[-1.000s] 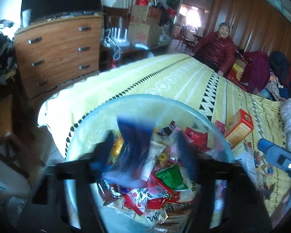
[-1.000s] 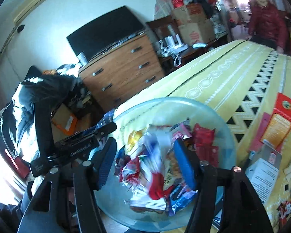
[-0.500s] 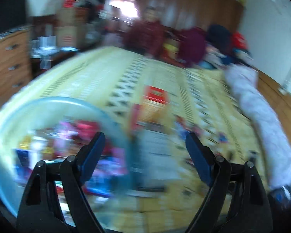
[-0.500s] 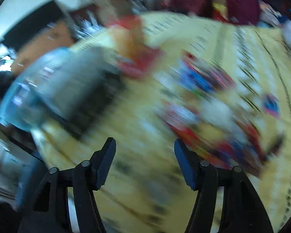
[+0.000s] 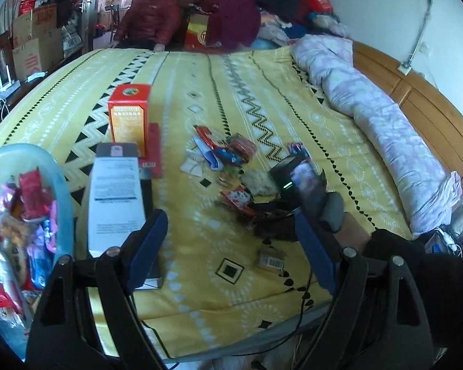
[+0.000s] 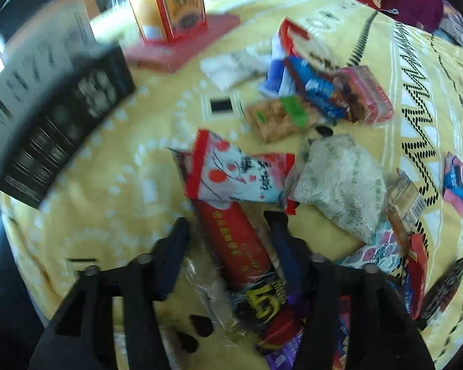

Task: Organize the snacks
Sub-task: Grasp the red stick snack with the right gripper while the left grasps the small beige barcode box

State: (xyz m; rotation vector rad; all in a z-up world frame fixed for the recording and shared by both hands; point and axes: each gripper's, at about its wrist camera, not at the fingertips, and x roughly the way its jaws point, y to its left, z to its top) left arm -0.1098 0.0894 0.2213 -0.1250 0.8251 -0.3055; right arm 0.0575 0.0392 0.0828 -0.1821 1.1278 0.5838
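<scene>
A pile of snack packets [image 5: 228,154] lies on the yellow bedspread [image 5: 200,98]. A clear blue basin [image 5: 54,178] with several snacks stands at the left edge. My left gripper [image 5: 231,240] is open and empty above the bedspread. My right gripper [image 6: 228,231] is open, its jaws on either side of a long red snack packet [image 6: 234,240] lying on the bed. A red-and-white packet [image 6: 237,175] lies just beyond it, a pale grainy packet [image 6: 339,182] to the right. The right gripper's body also shows in the left wrist view [image 5: 305,185].
An orange box [image 5: 128,120] stands on a flat red box [image 5: 152,151]. A white-and-black box [image 5: 117,197] lies beside the basin. A rolled lilac quilt [image 5: 379,126] runs along the right. A woman in red [image 5: 151,15] sits beyond the bed.
Both grippers swung right, away from the basin, to the loose snacks on the bed. The right gripper came down around the long red packet.
</scene>
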